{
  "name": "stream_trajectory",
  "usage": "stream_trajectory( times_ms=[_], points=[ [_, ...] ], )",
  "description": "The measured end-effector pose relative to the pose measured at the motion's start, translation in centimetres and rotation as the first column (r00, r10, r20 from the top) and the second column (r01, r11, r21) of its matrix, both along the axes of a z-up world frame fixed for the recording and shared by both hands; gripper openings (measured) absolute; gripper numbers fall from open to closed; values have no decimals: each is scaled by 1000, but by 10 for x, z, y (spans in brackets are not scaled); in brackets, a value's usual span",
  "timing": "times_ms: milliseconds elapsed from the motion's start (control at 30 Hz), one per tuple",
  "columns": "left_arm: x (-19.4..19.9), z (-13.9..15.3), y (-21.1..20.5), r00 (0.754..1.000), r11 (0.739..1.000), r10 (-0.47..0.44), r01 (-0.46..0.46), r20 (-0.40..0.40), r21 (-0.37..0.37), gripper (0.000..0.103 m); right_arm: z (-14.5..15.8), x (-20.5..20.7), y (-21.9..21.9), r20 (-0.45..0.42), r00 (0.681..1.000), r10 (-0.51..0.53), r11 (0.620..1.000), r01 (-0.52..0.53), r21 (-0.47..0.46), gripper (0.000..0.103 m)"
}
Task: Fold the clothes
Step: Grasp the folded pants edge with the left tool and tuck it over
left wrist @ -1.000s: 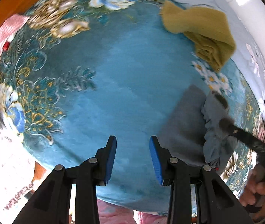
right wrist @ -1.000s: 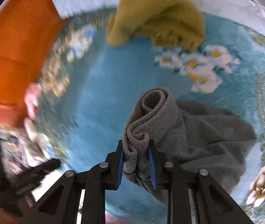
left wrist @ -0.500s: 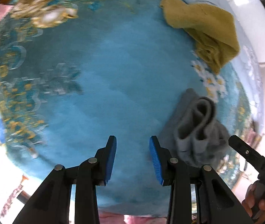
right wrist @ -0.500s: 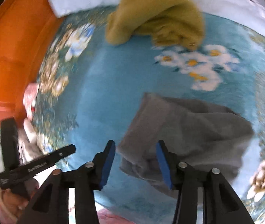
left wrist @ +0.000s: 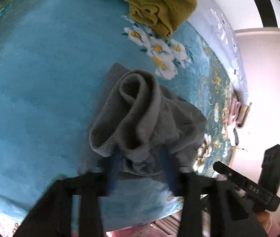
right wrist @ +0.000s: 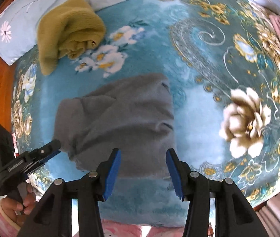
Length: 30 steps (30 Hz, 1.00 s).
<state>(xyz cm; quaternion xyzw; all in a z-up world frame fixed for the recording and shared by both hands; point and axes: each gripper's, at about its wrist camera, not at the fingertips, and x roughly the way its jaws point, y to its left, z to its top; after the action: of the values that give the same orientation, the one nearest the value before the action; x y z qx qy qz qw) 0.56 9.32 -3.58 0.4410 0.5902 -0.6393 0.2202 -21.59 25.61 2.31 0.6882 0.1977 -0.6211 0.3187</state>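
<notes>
Released by the right gripper [right wrist: 143, 172], now open and empty, the grey garment [left wrist: 140, 118] sits between the closing left gripper [left wrist: 140, 169]; folding continues.

fingers [right wrist: 112, 169]: black struts, blue pads, silver screws
handle [right wrist: 11, 165]: white lettering, 8 o'clock
sleeve [right wrist: 4, 223]: pink, fuzzy-ish

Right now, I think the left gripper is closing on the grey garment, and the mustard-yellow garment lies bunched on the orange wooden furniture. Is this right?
Not quite. The left gripper is closing its jaws around a bunch of the grey garment, but the mustard-yellow garment lies bunched on the teal floral blanket, beside the pale blue pillow, not on the orange furniture. The right wrist view shows it.
</notes>
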Motion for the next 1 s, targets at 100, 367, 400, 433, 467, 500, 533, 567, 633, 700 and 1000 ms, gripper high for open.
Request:
stream_trajectory(
  times_ms=[100,367,400,433,467,500,533,567,633,700,1000],
  points=[
    [7,0,3,1000,999,12,-12,20,-30,9,-2,3,-2,10,1000,12,1000,-12,-11,51],
    [59,-34,16,986,990,124,-130,109,53,14,-6,13,-18,38,996,77,996,-75,-49,51],
    [58,-34,16,986,989,127,-134,107,56,16,-9,15,-21,42,995,89,995,-87,-48,51],
    [58,-33,15,986,989,131,-138,105,60,17,-11,17,-24,45,994,98,994,-96,-45,51],
    [57,-31,13,986,988,136,-142,96,60,22,-14,18,-27,45,993,105,994,-103,-41,51],
    [55,-25,9,987,988,141,-145,77,54,26,-16,19,-29,48,993,107,994,-105,-40,51],
    [54,-19,6,988,988,146,-149,58,48,35,-18,19,-29,55,993,102,994,-99,-43,51],
    [51,-12,0,987,987,155,-156,33,39,46,-18,18,-29,59,993,100,994,-97,-46,51],
    [44,0,-14,983,984,180,-180,-30,16,51,-19,17,-29,56,993,108,993,-105,-44,51],
    [31,4,-28,981,982,188,-187,-52,14,54,-21,15,-31,56,992,110,993,-108,-38,51],
    [-9,-16,-52,980,979,200,-200,-4,42,9,-24,0,-49,49,991,122,991,-119,-69,51]
  ],
)
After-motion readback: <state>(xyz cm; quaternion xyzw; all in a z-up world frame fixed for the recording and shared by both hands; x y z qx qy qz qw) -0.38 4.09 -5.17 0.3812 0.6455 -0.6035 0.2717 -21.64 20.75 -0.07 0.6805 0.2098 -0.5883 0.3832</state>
